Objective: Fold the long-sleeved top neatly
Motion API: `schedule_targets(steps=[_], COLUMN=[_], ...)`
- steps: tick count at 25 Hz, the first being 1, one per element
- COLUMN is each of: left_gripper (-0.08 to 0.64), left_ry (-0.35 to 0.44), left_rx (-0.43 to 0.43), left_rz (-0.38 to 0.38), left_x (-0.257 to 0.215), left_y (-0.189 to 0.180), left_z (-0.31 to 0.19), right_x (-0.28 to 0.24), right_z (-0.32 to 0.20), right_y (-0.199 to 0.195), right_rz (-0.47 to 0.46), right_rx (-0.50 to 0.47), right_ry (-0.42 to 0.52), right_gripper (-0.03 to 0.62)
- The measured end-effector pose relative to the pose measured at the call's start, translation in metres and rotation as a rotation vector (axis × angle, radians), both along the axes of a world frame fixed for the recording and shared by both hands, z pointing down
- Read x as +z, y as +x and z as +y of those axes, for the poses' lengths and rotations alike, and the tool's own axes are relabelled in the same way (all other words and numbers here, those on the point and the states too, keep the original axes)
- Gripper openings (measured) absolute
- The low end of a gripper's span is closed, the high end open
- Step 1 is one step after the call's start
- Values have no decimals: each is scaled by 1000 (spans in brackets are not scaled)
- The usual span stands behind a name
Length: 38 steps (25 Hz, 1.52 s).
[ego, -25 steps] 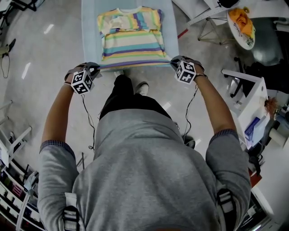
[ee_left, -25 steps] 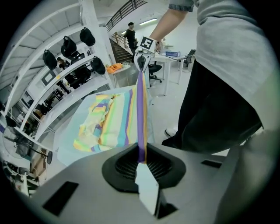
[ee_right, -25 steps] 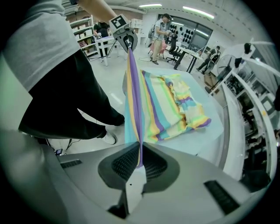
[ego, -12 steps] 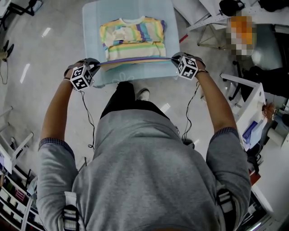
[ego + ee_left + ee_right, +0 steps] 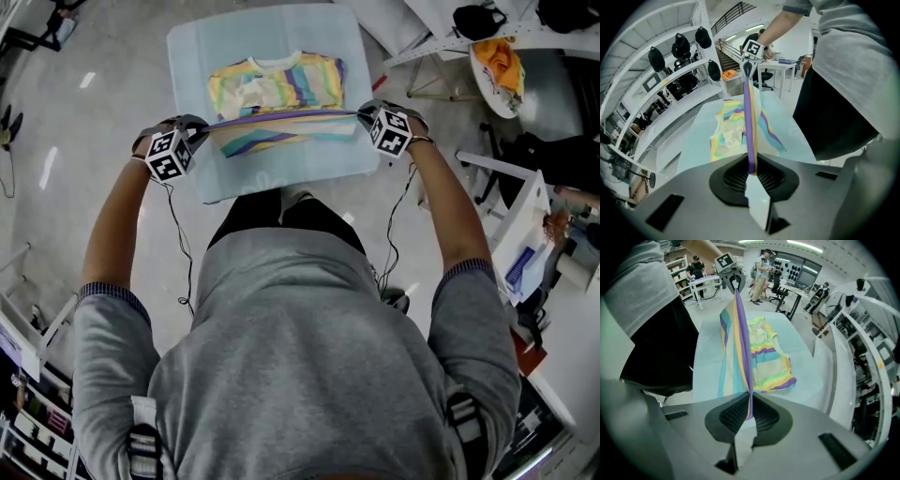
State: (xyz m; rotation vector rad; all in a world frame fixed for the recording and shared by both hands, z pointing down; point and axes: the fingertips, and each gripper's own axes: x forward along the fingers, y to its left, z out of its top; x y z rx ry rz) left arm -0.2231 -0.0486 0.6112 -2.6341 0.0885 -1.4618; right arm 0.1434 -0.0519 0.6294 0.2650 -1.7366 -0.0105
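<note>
Surface first, from the head view: a rectangular surface (image 5: 281, 174) draped in pale blue cloth stands on a glossy grey floor (image 5: 103, 122), directly in front of a person in a grey sweatshirt (image 5: 300, 356). Off to the right a round white tabletop (image 5: 504, 96) carries something orange. The striped top (image 5: 277, 86) lies across the middle of the surface with its collar end flat on the far side. Its purple hem (image 5: 281, 118) is lifted and drawn into a straight line above the garment. The left claw (image 5: 199, 128) pinches one end of that hem and the right claw (image 5: 364, 112) the other, so the lower part of the top slopes up from the cloth to the two claws.

Left gripper view: white curved shelving (image 5: 661, 93) with dark rounded things (image 5: 680, 46) hung along it fills the left side. The jaws are closed on the hem, which runs as a taut purple edge straight away to the right claw at its far end. The rest of the top lies on the blue cloth below and to the left of that edge.

Right gripper view: desks, shelving and standing people (image 5: 764, 268) fill the background. These jaws are likewise clamped on the hem, which stretches off to the left claw. The flat part of the top lies on the surface to the right of the raised fold.
</note>
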Motion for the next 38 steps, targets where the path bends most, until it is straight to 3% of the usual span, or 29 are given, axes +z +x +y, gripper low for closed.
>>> schedule_targets(steps=[5,10,15,27,30,34,38], left_gripper=[49,49,51,55,120,120,120], left_ry=[8,3,-22,-174,-177,-109,-55], left_rx=[14,-28,-103,-325,-427,-547,-530], left_rz=[-4,-4,-14,-56,-71,-67,-35], left_x=[-1,3,18,86,103,105,91], left_y=[0,0,4,-7,-17,-34,-34], left_z=[-36,-69,-107,-174,-191,-220,-229], right_x=[-2,4,22,89,105,111,102], right_z=[-32,-73,-118,-200,-218,-244,-255], right_y=[-2,-1,2,-10,-6,0,-5], right_rz=[18,-1,-12,-23,15,28,-6], right_rx=[-14,-15,-27,-67,-49,-14,-3], right_ry=[37,51,33,-83,-78,-61,-58], right_gripper=[25,25,26,33,89,189,237])
